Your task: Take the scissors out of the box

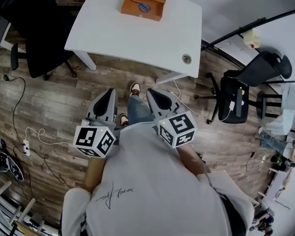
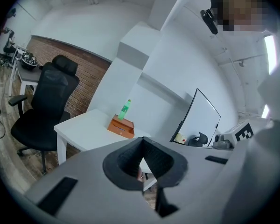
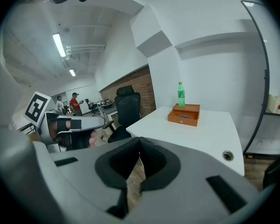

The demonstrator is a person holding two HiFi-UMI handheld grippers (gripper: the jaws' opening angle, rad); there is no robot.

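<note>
An orange box stands at the far side of a white table, with blue-handled scissors lying inside it. A green bottle stands upright just behind the box. I stand on the wooden floor, well short of the table. My left gripper and right gripper are held side by side in front of my body, pointing toward the table. Both are shut with nothing between their pads. The left gripper view shows the box far beyond its closed tips.
A black office chair stands left of the table and another chair to the right. Cables and a power strip lie on the floor at left. The table's near right corner has a round grommet hole. Distant people stand at the back.
</note>
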